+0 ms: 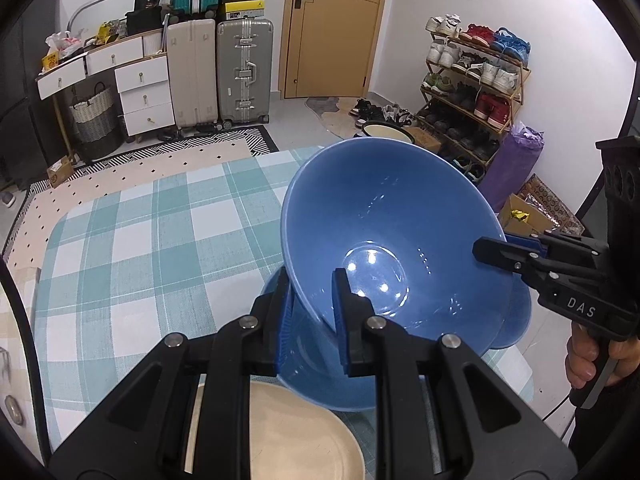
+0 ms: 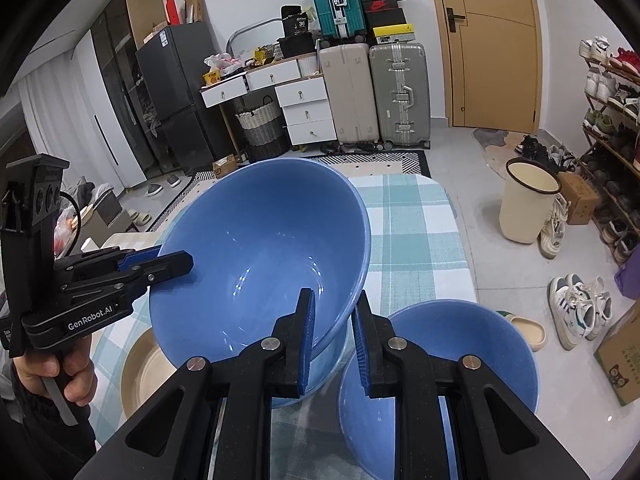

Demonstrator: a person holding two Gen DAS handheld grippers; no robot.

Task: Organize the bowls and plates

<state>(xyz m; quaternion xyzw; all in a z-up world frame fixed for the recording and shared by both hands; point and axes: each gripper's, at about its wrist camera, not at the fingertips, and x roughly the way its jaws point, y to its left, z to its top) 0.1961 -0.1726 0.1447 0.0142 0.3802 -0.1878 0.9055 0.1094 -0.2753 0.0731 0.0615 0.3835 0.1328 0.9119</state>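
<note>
Left wrist: left gripper (image 1: 310, 316) straddles the near rim of the raised blue bowl (image 1: 380, 232), jaws look clamped on it; right gripper (image 1: 496, 250) pinches the far rim. Bowl tilted over a second blue bowl (image 1: 316, 376), cream plate (image 1: 280, 432) beside.

Right wrist: right gripper (image 2: 334, 340) grips the wall. Third bowl (image 2: 440, 360) sits apart on the checked tablecloth (image 2: 412, 248). Best: level it, lower evenly, release together.

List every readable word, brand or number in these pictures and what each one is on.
"DAS": on the right gripper, seen from the left wrist.
"GenRobot.AI": on the left gripper, seen from the right wrist.
"36": on a black bag on the dresser.
Shoebox and cardboard box print: too small to read.
</note>
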